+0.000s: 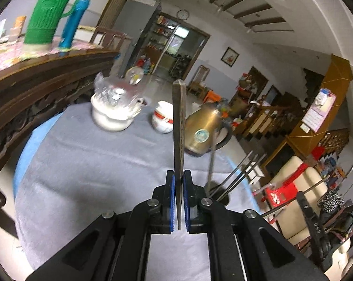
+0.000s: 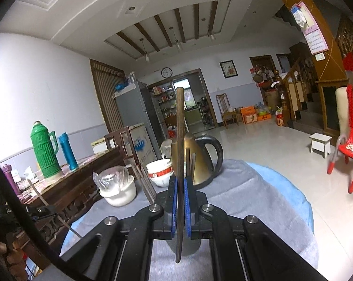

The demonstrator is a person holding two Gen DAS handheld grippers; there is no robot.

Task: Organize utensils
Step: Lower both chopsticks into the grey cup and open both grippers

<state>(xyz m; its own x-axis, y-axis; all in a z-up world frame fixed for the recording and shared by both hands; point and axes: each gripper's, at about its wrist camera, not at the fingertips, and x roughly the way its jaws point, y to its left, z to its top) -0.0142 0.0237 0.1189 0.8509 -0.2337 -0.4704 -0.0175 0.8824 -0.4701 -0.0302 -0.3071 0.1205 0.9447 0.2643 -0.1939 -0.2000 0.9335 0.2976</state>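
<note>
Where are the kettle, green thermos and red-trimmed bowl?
kettle (image 2: pixel 201 161), right wrist view, gold body.
green thermos (image 2: pixel 44 151), right wrist view, ribbed body.
bowl (image 1: pixel 163 119), left wrist view, outer wall.

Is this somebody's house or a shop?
Most likely somebody's house, a big living and dining room. There is a fridge by the wall, a wall clock above a doorway, and a gold kettle on a cloth-covered table.

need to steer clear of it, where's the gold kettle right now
The gold kettle stands at the far end of the grey-clothed table, just right of the red-and-white bowl; in the right wrist view it sits directly behind the held chopstick.
</note>
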